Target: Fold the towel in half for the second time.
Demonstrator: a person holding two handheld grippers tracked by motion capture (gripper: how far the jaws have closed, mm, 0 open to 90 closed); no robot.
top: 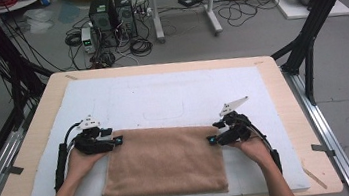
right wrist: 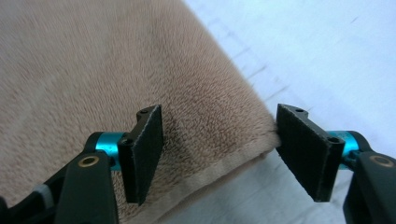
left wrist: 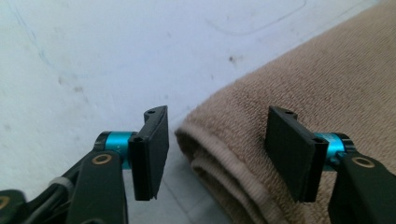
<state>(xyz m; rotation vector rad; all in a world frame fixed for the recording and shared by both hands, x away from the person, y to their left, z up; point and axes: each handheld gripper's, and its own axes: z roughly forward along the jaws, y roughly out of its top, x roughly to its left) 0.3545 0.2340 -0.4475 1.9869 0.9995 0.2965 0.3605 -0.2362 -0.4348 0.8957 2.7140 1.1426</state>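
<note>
A tan folded towel [top: 168, 162] lies on the white mat [top: 162, 94] near the table's front edge. My left gripper [top: 119, 140] is at the towel's far left corner, held by the person's left hand. In the left gripper view the jaws [left wrist: 219, 154] stand open around the folded corner of the towel [left wrist: 327, 84], and the pads do not press on it. My right gripper [top: 211, 140] is at the far right corner. Its jaws [right wrist: 219, 154] are also open, straddling the hemmed edge of the towel [right wrist: 93, 60] without squeezing it.
The mat covers most of a wooden table [top: 282, 90]. Black frame struts [top: 307, 46] rise at the table's left and right sides. Computer towers [top: 112, 17] and cables sit on the floor beyond the far edge.
</note>
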